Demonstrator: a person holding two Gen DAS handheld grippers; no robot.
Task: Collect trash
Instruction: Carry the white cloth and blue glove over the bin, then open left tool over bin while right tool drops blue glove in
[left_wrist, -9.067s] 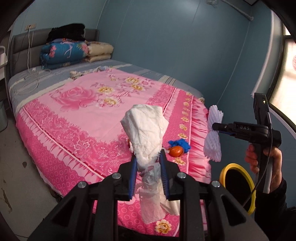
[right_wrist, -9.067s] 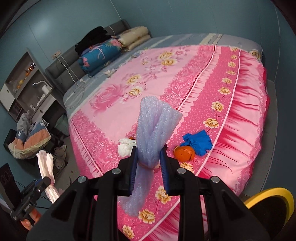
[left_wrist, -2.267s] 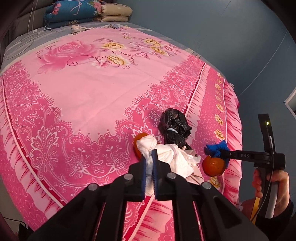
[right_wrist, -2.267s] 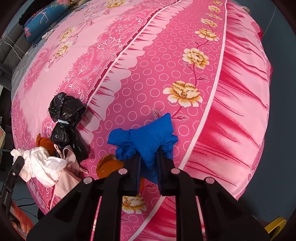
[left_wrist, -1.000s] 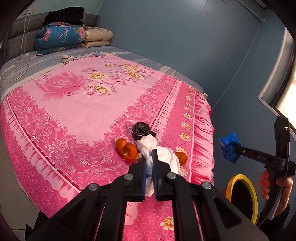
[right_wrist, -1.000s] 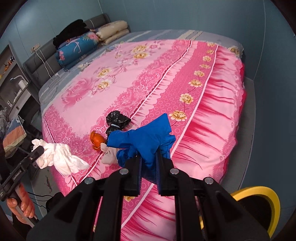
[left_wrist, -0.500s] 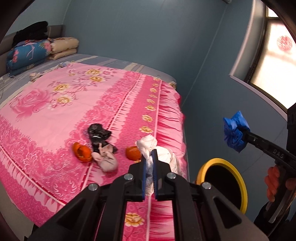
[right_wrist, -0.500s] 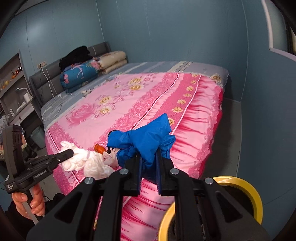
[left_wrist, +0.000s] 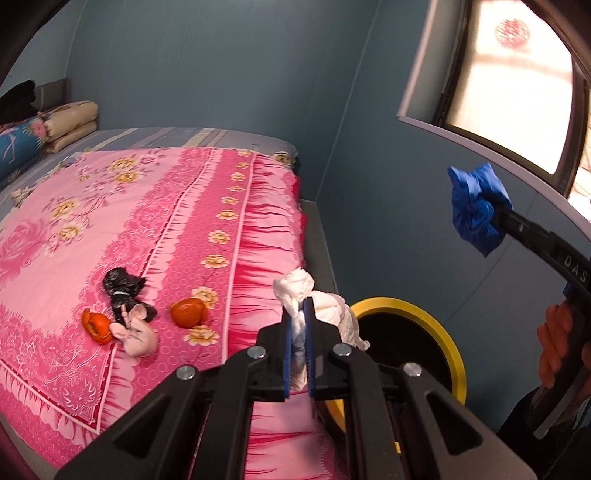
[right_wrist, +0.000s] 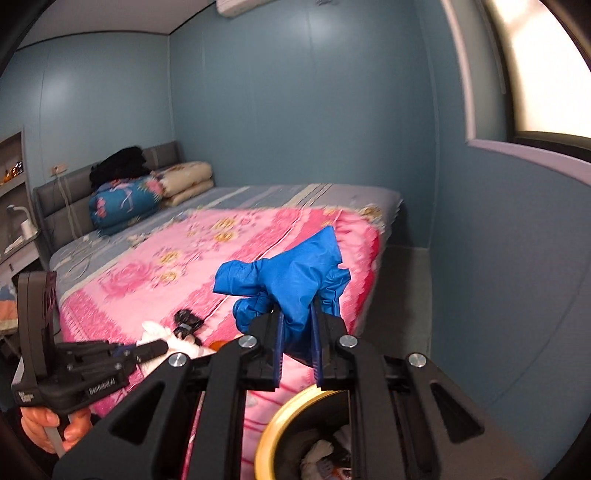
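Observation:
My left gripper (left_wrist: 299, 314) is shut on a crumpled white tissue (left_wrist: 325, 306), held over the foot edge of the bed beside the yellow-rimmed trash bin (left_wrist: 417, 310). My right gripper (right_wrist: 297, 314) is shut on a blue glove (right_wrist: 291, 277) and hangs above the bin (right_wrist: 291, 410), which holds trash inside. In the left wrist view the glove (left_wrist: 476, 206) shows at the right, high above the bin. On the pink bedspread (left_wrist: 110, 221) lie a black bag (left_wrist: 122, 288), two orange peels (left_wrist: 188, 312) (left_wrist: 96, 325) and a pink wad (left_wrist: 138, 334).
The bin stands on the floor in the narrow gap between the bed's foot and the blue wall (left_wrist: 369, 184). A window (left_wrist: 517, 74) sits above it. Folded quilts (right_wrist: 125, 203) lie at the headboard. A person's hands (left_wrist: 557, 343) (right_wrist: 44, 424) hold both gripper handles.
Both grippers have swung right, off the bed toward the bin, and risen. The tissue and the glove stay gripped. The bin now lies right under the right gripper.

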